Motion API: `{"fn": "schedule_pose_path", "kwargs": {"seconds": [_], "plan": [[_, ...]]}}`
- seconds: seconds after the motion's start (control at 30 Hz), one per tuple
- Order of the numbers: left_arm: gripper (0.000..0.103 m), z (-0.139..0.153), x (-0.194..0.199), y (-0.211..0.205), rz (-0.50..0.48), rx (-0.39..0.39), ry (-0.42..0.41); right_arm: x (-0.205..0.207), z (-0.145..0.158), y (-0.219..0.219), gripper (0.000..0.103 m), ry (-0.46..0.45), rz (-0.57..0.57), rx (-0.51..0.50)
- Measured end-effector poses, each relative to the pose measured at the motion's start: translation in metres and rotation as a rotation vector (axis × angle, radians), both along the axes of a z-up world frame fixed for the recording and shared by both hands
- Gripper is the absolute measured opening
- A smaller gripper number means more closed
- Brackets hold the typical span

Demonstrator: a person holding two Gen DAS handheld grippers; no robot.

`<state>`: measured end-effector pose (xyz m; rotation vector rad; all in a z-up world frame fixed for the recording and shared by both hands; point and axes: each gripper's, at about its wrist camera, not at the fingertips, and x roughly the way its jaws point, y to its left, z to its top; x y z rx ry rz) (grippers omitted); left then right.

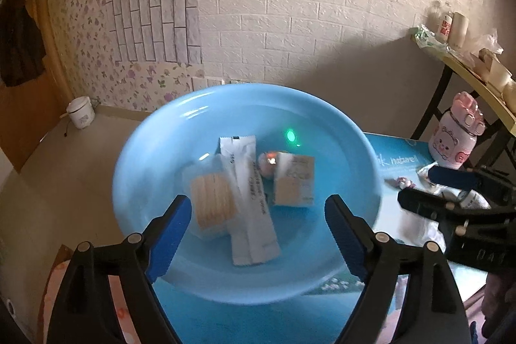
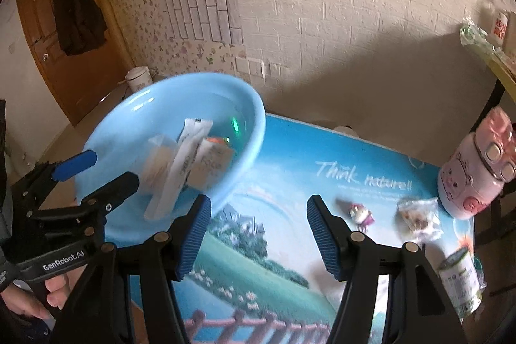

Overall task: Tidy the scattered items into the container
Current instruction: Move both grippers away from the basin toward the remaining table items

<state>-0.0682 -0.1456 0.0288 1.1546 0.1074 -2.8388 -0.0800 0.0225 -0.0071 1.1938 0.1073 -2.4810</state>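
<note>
A light blue basin (image 1: pixel 154 157) sits at the table's left end; it also shows in the right wrist view (image 2: pixel 245 105). Inside lie a long white sachet (image 1: pixel 248 202), a clear pack of tan biscuits (image 1: pixel 211 202), a small brown box (image 1: pixel 295 181) and a small round candy (image 1: pixel 267 165). My left gripper (image 1: pixel 258 231) is open and empty above the basin's near side. My right gripper (image 2: pixel 258 234) is open and empty above the table mat. On the mat lie a small pink-purple candy (image 2: pixel 361 213), a clear snack packet (image 2: pixel 417 216) and a green-labelled packet (image 2: pixel 459 282).
A pink pig-faced bottle (image 2: pixel 474 170) stands at the table's right rear. The scenic "Think nature" mat (image 2: pixel 290 182) covers the table. A side shelf with jars (image 1: pixel 451 28) stands at right. A white pot (image 1: pixel 80 113) sits on the floor by the wall.
</note>
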Motion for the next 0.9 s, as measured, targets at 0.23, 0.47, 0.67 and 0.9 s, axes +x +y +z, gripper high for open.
{"fn": "schedule_pose_path", "kwargs": {"seconds": [0.23,0.47,0.67,0.9], "plan": [[0.087,0.003,0.012,0.02,-0.025,-0.015,-0.008,0.018,-0.001,0.019,0.064,-0.012,-0.014,-0.013],[0.087,0.01,0.011,0.031,-0.052,-0.021,-0.002,0.02,0.002,0.028,0.064,-0.01,-0.027,-0.029],[0.087,0.013,0.011,0.038,-0.083,-0.014,0.008,0.017,0.001,0.028,0.064,-0.008,-0.034,-0.036],[0.087,0.008,0.007,0.045,-0.11,-0.009,-0.001,0.014,-0.002,0.04,0.064,-0.02,-0.072,-0.036]]}}
